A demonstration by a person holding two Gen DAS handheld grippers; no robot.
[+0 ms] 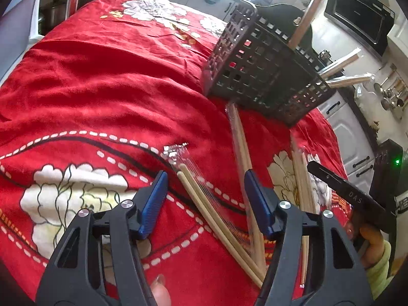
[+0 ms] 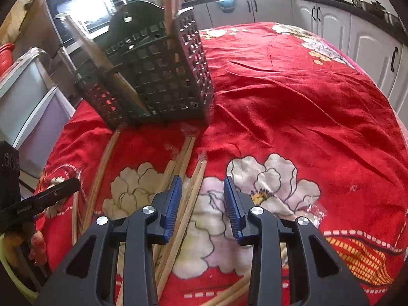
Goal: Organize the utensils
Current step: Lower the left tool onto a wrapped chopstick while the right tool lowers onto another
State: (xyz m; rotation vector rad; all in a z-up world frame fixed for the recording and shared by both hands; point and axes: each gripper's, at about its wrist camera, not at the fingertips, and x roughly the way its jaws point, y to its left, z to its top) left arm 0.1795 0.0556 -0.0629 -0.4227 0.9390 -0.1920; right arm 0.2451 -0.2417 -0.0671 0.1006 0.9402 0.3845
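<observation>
A black perforated utensil basket (image 1: 262, 68) stands on the red flowered cloth; it also shows in the right wrist view (image 2: 155, 76), with several wrapped chopstick pairs sticking out of it (image 1: 304, 23). More wrapped wooden chopstick pairs lie on the cloth in front of it (image 1: 216, 216) (image 2: 186, 191). My left gripper (image 1: 206, 199) is open and empty, hovering over one pair. My right gripper (image 2: 202, 204) is open and empty, with a pair lying under its left finger (image 2: 172, 204).
The red cloth (image 2: 306, 97) covers a table with kitchen cabinets (image 2: 331, 17) behind. A microwave (image 1: 359, 23) sits at the far right. The other hand-held gripper shows at the edges (image 1: 349, 196) (image 2: 38, 201).
</observation>
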